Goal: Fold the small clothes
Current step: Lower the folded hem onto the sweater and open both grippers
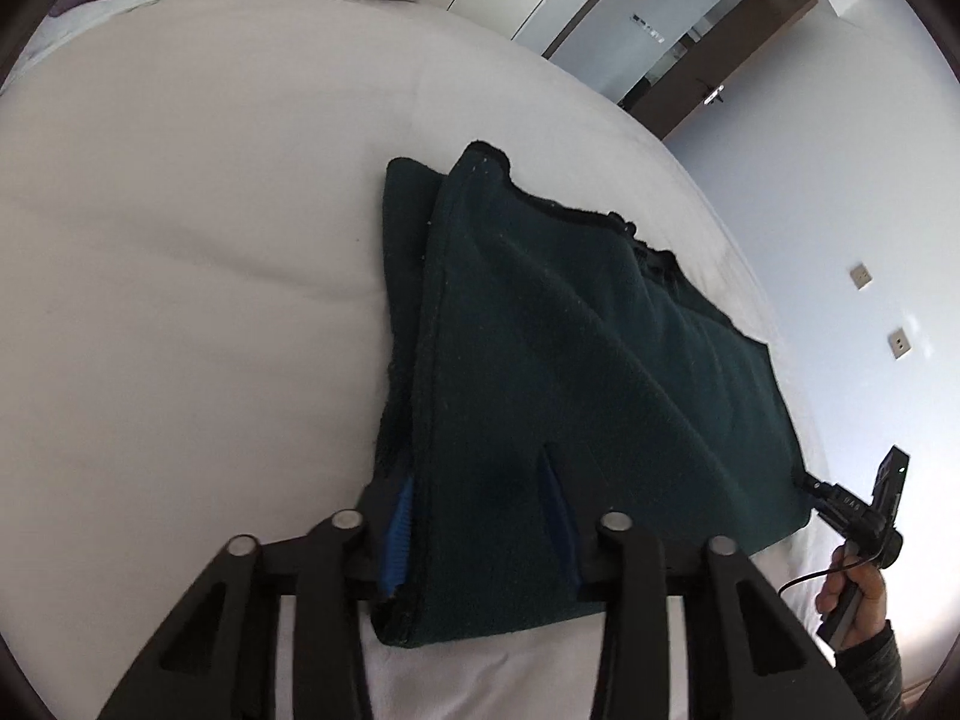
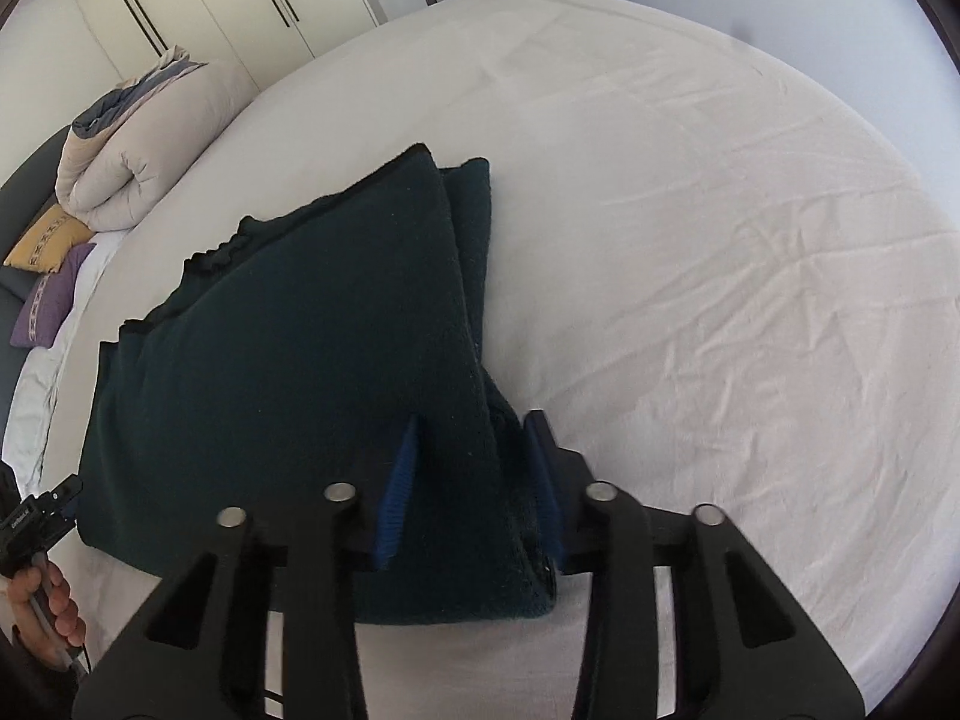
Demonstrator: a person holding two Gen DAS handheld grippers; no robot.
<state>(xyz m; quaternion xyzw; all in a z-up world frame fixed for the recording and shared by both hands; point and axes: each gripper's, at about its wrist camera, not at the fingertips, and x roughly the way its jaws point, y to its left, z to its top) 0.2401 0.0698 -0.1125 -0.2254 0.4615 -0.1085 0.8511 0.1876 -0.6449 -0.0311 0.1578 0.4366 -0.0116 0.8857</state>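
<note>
A dark green fleece garment (image 1: 576, 360) lies partly folded on the white bed sheet (image 1: 180, 252). My left gripper (image 1: 480, 516) is shut on the garment's near left corner, with the cloth bunched between its blue pads (image 1: 399, 534). My right gripper (image 2: 474, 480) is shut on the garment's (image 2: 288, 372) near right corner, cloth between its blue pads (image 2: 399, 492). Both corners are lifted a little off the sheet. The right gripper also shows in the left wrist view (image 1: 864, 516), and the left gripper in the right wrist view (image 2: 36, 516), each at the garment's edge.
A rolled beige duvet (image 2: 138, 156) and yellow (image 2: 51, 237) and purple pillows (image 2: 51, 300) lie at the bed's head. White wardrobes (image 2: 198, 6) stand beyond. A dark wooden door (image 1: 708, 78) and wall sockets (image 1: 861, 276) are on the far wall.
</note>
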